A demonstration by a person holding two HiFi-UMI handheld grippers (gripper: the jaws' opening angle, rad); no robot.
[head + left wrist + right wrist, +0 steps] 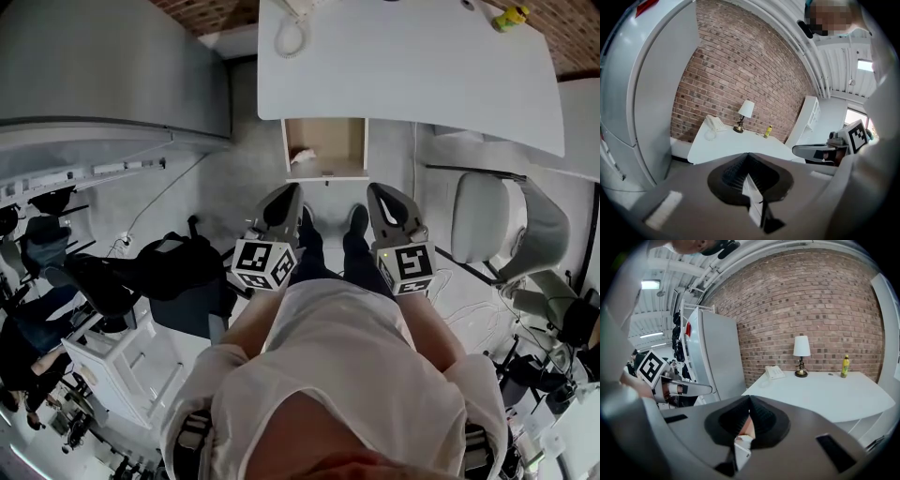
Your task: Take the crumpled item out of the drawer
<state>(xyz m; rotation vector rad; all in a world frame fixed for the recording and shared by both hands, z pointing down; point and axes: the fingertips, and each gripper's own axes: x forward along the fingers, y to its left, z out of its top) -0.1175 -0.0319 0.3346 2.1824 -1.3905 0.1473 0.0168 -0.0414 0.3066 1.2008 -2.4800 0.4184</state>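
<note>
Left tongs [749, 158] and right tongs [749, 400]: both closed, empty. Held side by side, tilted slightly down at the open drawer [339, 141] ahead, under the table [403, 66]. Looks like approach staging. Crumpled item [302, 155] is in the drawer on the left tongs' side, well ahead of both tips, untouched. Jaws must open before the grab.

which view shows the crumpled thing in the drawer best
The head view: the white crumpled item lies in plain sight in the open drawer. Both gripper views show the desk top but not the item.
</note>
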